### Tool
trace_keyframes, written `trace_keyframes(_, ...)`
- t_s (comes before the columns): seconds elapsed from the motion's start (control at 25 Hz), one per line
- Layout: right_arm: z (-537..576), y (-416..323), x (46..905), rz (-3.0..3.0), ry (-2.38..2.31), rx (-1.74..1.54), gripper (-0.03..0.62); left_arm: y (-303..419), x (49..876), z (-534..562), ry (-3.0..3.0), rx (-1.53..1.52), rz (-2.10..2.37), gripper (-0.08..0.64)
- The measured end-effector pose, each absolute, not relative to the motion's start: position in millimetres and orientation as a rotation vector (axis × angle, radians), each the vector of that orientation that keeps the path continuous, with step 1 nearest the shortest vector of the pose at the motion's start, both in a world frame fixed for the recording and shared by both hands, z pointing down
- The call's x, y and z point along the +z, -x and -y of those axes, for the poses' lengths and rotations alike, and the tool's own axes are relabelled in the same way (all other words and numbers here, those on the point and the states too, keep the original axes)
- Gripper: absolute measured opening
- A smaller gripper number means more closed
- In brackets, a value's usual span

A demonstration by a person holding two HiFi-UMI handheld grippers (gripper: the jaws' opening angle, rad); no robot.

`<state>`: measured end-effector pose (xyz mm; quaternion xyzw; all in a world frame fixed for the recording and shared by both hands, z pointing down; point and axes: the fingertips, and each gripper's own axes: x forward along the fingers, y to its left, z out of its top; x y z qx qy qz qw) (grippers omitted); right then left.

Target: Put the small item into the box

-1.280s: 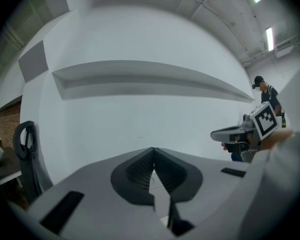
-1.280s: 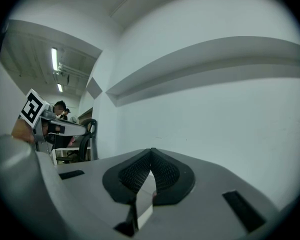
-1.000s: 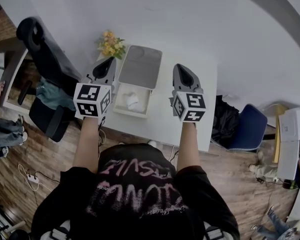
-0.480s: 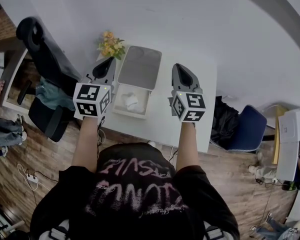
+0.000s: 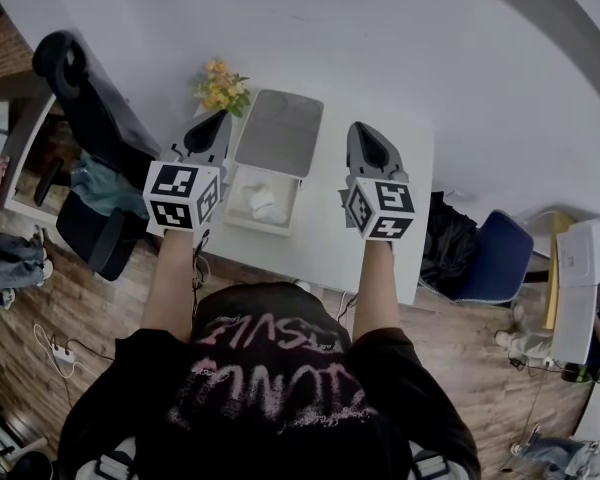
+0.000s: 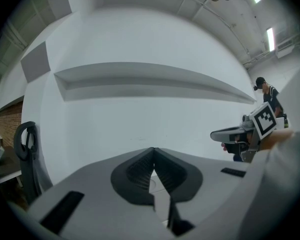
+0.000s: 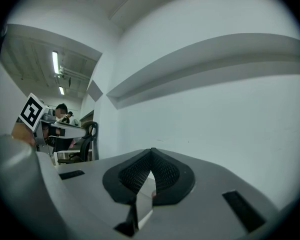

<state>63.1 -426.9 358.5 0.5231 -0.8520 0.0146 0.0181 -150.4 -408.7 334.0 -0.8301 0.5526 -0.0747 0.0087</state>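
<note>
**A:** How are the tools sitting?

**B:** I'm holding the left gripper (image 5: 220, 118) with its jaws pressed together and nothing between them. Its own view is showing the pads meeting at the tip against a plain white wall. The right gripper (image 5: 359, 130) is reading the same, with the jaws closed to a point and empty.

**A:** And the arms?

**B:** Both forearms (image 5: 170, 288) are reaching straight forward from the body, side by side, and the grippers are lying roughly level above the table. The left gripper is hovering just left of the box (image 5: 263, 228), with its tip beside the lid (image 5: 280, 133). The right one is hovering to the box's right, a little apart from it. Neither is touching the box.

**A:** Where's the item?

**B:** The small item (image 5: 263, 204) is lying inside the box, on the floor of the tray. It's showing as a white lump, too small for me to make out further. The lid is lying open and flat, just behind the box.

**A:** Anything around it?

**B:** The box is resting on the white table (image 5: 330, 243). Yellow flowers (image 5: 223, 86) are standing beyond the box's far left corner. A black office chair (image 5: 80, 98) is standing farther left of the box, off the table, and a blue chair (image 5: 495, 258) is sitting well to the box's right.
</note>
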Motion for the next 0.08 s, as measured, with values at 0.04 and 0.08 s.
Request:
trace_keyframes(0.04, 427.3, -63.0, 358.1, 2.646, -1.624, 0.043, 0.008, 150.7, 334.1, 408.6, 2.592, -0.235, -1.728, 0.002)
trace_keyframes(0.08, 427.7, -62.9, 357.9, 2.645, -1.623, 0.042, 0.008, 151.0, 334.3, 408.5, 2.591, -0.238, -1.729, 0.002)
